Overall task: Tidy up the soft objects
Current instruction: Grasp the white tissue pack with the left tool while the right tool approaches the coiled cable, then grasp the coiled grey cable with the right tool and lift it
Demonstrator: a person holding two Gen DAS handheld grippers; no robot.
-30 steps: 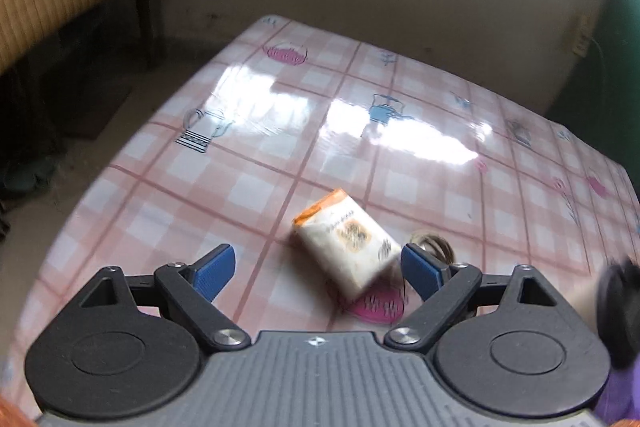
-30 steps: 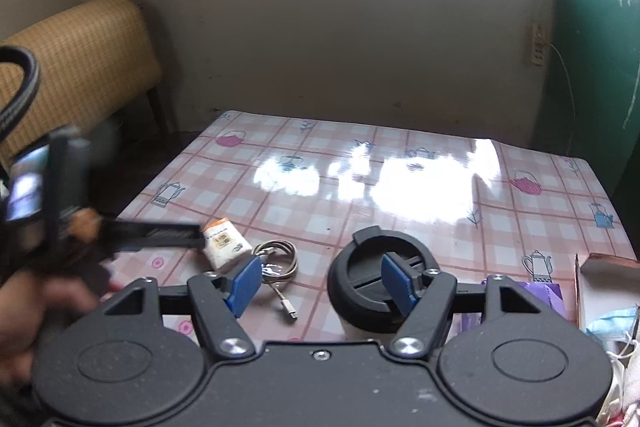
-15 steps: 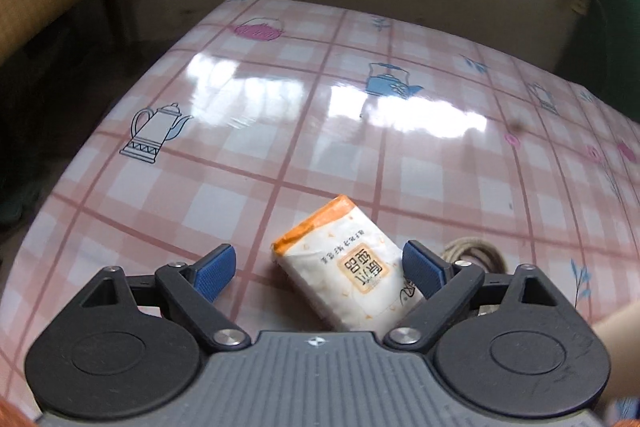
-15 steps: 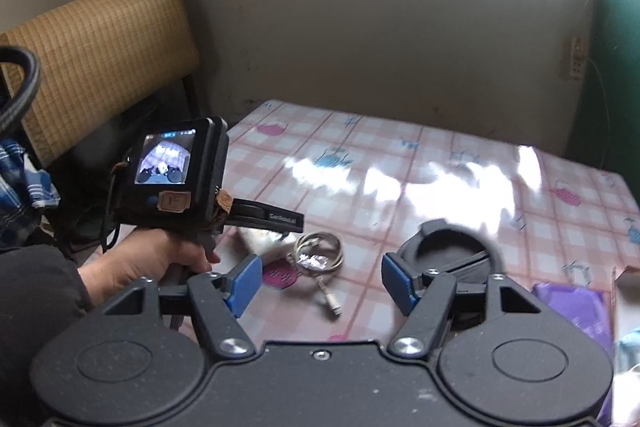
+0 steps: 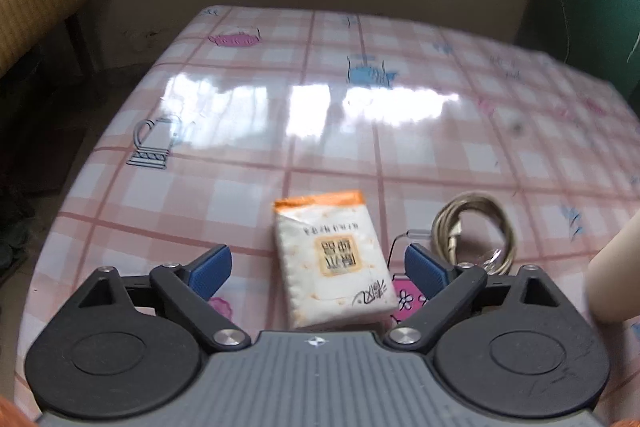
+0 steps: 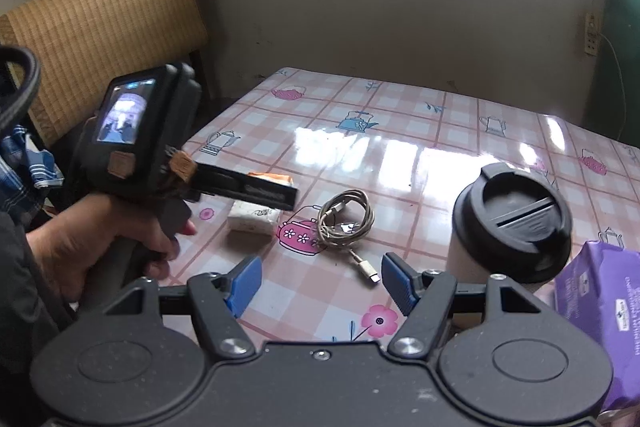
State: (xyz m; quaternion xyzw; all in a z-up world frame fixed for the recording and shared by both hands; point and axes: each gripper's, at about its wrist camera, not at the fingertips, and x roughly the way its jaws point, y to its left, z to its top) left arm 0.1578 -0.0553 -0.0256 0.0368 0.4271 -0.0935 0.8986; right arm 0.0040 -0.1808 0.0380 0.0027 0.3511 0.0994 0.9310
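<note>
Since the earlier frame, the left gripper point(image 5: 318, 269) had lowered until the tissue pack point(image 5: 332, 259) lay between its spread, untouching jaws. Right gripper point(image 6: 320, 283) hung released, the coiled cable point(image 6: 346, 219) just ahead. Pack judged light, soft, slippery-wrapped: grip across its long sides, mid-length.
</note>
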